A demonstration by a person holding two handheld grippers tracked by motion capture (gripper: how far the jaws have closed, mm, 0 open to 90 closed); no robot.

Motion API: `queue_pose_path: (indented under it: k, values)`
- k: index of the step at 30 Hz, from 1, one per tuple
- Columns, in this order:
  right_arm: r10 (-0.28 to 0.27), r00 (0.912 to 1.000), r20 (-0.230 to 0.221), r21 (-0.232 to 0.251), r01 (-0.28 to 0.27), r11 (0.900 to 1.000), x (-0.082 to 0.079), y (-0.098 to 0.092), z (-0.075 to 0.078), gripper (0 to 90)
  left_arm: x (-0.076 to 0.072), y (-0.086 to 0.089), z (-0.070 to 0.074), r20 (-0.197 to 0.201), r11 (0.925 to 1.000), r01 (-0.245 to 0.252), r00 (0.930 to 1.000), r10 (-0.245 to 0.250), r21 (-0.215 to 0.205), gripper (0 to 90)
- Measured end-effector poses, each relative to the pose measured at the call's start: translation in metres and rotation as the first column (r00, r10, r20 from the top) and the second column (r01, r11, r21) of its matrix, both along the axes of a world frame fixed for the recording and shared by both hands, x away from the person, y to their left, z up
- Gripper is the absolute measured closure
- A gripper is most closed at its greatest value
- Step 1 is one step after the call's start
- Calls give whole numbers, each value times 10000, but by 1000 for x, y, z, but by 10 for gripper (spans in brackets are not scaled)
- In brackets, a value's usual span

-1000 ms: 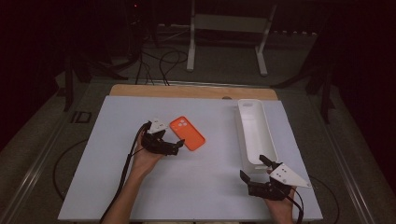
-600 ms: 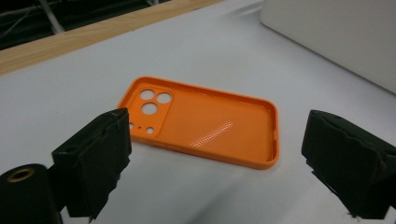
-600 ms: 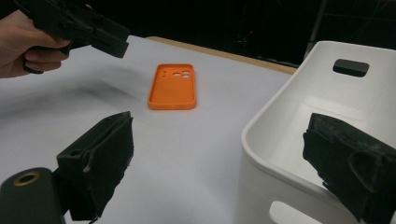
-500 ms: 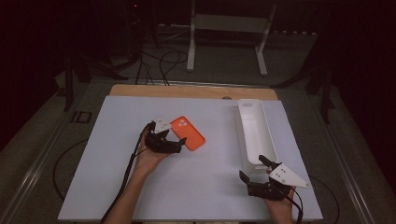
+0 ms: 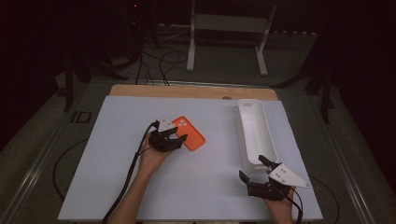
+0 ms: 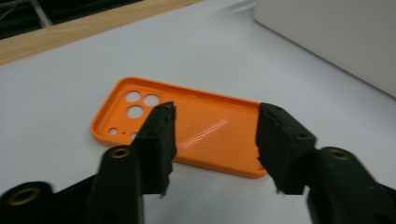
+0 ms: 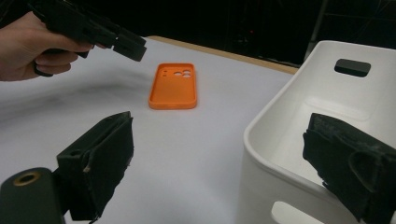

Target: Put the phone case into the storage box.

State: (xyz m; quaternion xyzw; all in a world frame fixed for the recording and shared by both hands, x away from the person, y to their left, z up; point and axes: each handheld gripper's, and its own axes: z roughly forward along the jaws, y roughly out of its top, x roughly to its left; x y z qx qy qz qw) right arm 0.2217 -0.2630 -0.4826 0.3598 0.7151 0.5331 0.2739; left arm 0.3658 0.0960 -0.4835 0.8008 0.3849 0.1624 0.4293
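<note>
**Left gripper over the orange case**

High view: the orange case (image 5: pixel 190 133) lies flat near the middle of the white tabletop (image 5: pixel 116 177), closer to the far edge than the near one. The left gripper (image 5: pixel 173 138) sits at the case's near-left end. The white bin (image 5: pixel 254 133) stands lengthwise along the right edge. The right gripper (image 5: pixel 254 172) hovers by the near right corner, just beside the bin's near end, its fingers spread wide and empty.

Left gripper view: the fingers (image 6: pixel 159 140) have just been closing and stand part-way in, one over the case's (image 6: pixel 196 128) camera-hole end, the other at its plain end corner. The case lies open side up between them; I cannot tell whether the pads touch it.

Right gripper view: the fingers (image 7: pixel 100 163) stand wide, one over bare tabletop, the other over the bin's (image 7: pixel 289 121) rim. The case (image 7: pixel 175 86) lies well beyond, with the left gripper (image 7: pixel 128 44) above its near side.
</note>
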Motion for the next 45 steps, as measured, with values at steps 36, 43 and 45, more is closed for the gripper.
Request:
queue_pose_path:
  k: [36, 43, 45]
  values:
    - [2, 10000, 5, -40, -2, 10000, 0, 0, 0, 88, 7, -24, -27, -602, 9987, 303, 9978, -279, 403, 900]
    - [11, 10000, -7, -52, -12, 10000, 0, 0, 0, 88, 8, -29, -31, -708, 9981, 409, 9968, -376, 460, 900]
    - [-2, 10000, -18, -46, 2, 10000, 0, 1, -1, 88, 8, -31, -32, -737, 9978, 422, 9965, -384, 506, 900]
